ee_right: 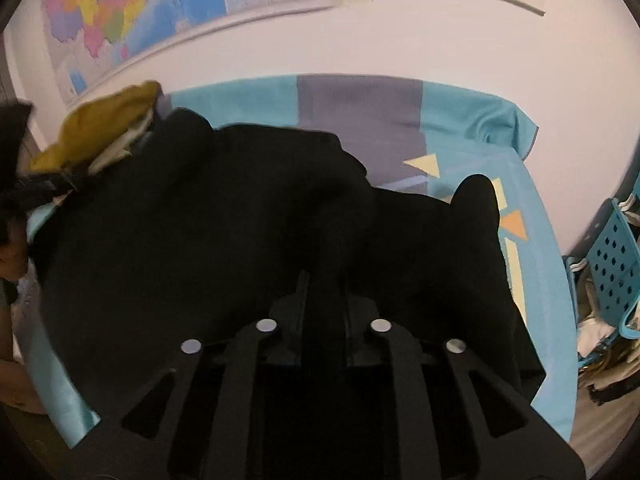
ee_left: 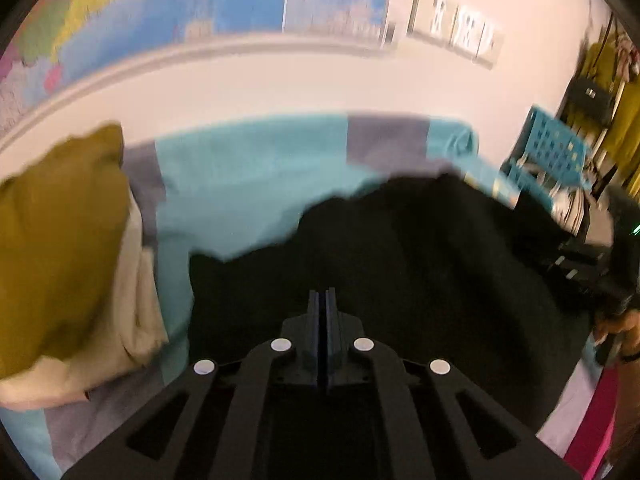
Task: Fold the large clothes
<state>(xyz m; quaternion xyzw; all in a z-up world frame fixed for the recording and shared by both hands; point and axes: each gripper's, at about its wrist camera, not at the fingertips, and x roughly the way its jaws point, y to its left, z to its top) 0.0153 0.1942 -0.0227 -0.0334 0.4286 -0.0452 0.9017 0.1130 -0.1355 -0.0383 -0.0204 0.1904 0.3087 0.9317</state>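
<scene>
Pressed together, my left gripper (ee_left: 322,300) showed no gap, poised over the black garment (ee_left: 420,248); whether cloth was pinched I could not tell. My right gripper (ee_right: 323,284) stood narrowly parted with a dark fold between its fingers. I saw the garment crumpled across the teal-and-grey sheet (ee_right: 360,104), its long axis running left to right. At the right edge, a blue perforated basket (ee_right: 614,264) held pale laundry.
</scene>
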